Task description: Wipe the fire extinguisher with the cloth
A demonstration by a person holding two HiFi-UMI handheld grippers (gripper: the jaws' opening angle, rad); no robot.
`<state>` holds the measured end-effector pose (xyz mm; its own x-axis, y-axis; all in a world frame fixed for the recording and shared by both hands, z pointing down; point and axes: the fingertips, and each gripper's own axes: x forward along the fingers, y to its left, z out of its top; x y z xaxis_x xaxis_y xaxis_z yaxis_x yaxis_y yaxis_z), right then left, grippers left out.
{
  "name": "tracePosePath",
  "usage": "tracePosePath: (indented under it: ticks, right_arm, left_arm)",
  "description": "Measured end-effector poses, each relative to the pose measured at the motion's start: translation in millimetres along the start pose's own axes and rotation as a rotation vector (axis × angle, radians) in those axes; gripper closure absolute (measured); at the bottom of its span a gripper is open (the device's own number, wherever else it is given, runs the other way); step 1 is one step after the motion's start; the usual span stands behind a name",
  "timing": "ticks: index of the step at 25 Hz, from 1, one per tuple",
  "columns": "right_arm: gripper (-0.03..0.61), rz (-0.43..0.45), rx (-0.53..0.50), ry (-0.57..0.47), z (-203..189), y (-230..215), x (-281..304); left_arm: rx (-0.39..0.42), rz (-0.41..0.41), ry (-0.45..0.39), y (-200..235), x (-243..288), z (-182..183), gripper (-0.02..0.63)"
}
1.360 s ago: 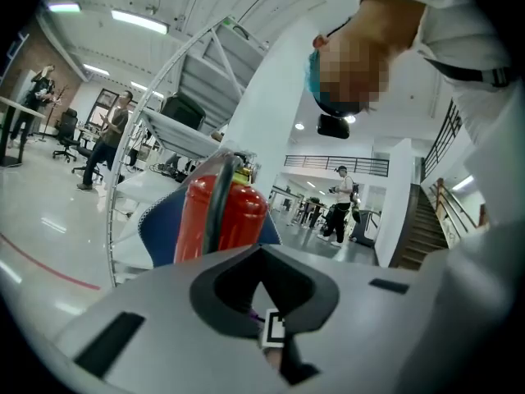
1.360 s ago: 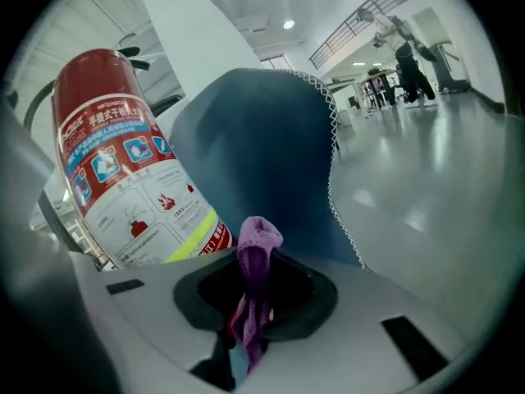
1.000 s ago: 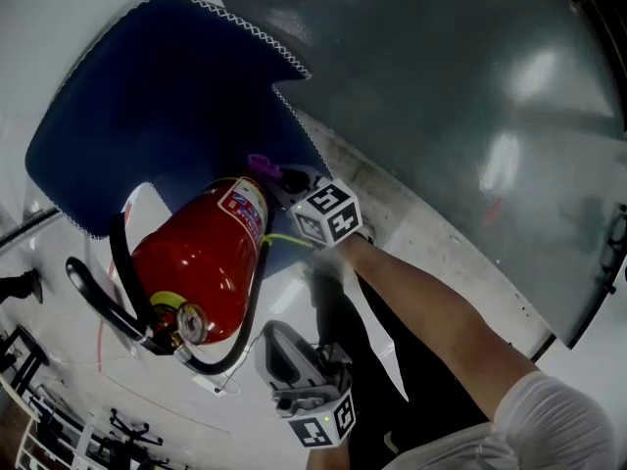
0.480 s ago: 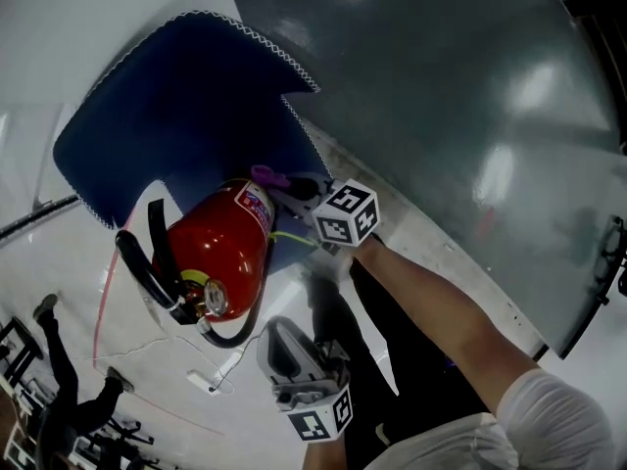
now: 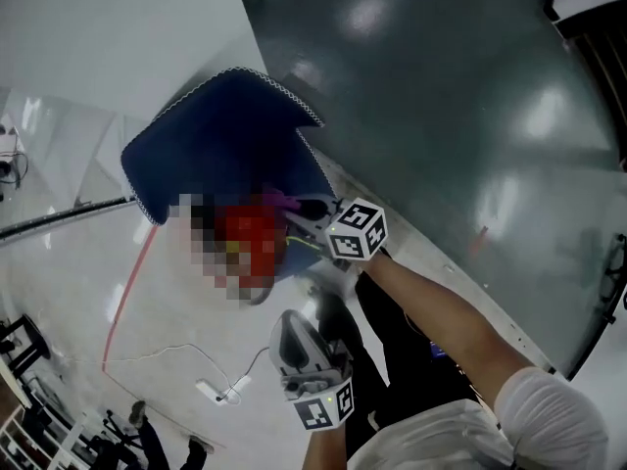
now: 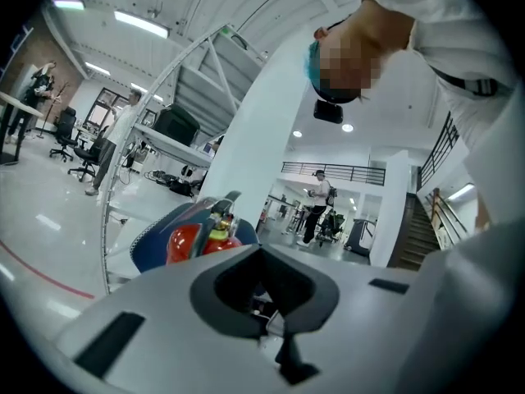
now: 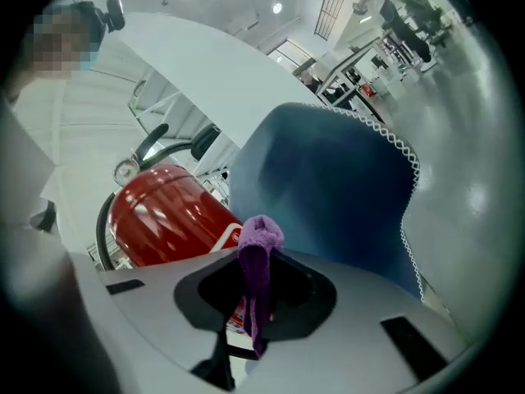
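Lying on its side on a blue mat (image 7: 328, 187), just past the right gripper (image 5: 312, 211) jaws: fire extinguisher (image 7: 160, 212), bottom near them, gauge and black hose (image 7: 102, 220) pointing away up-left. Red, shiny, white label. Purple cloth (image 7: 259, 240) pinched tight in those jaws. Jaws of the left gripper (image 5: 292, 333) closed on nothing

**Purple cloth (image 7: 259, 240) held at the fire extinguisher (image 7: 164, 212)**

The fire extinguisher is a glossy red cylinder with a white label, and a round gauge and a looped black hose at its head. The cloth, a narrow upright fold, is pinched in the right tongs (image 7: 259, 261), just beside the extinguisher's labelled end, away from the gauge
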<state>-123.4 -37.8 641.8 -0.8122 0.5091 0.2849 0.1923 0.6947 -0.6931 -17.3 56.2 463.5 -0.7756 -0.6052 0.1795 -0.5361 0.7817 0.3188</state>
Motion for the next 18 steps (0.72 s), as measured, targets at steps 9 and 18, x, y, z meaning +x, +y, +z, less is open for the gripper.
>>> tracePosePath:
  ticks: [9,18]
  right_arm:
    - [0.522,0.037,-0.031,-0.039,68,60,-26]
    - [0.522,0.071,-0.06,-0.065,92,115,-36]
  left_arm:
    - [0.039,-0.004,-0.025,-19,1,54,0.609]
    - [0.068,0.014,-0.03,-14,-15,87,0.609]
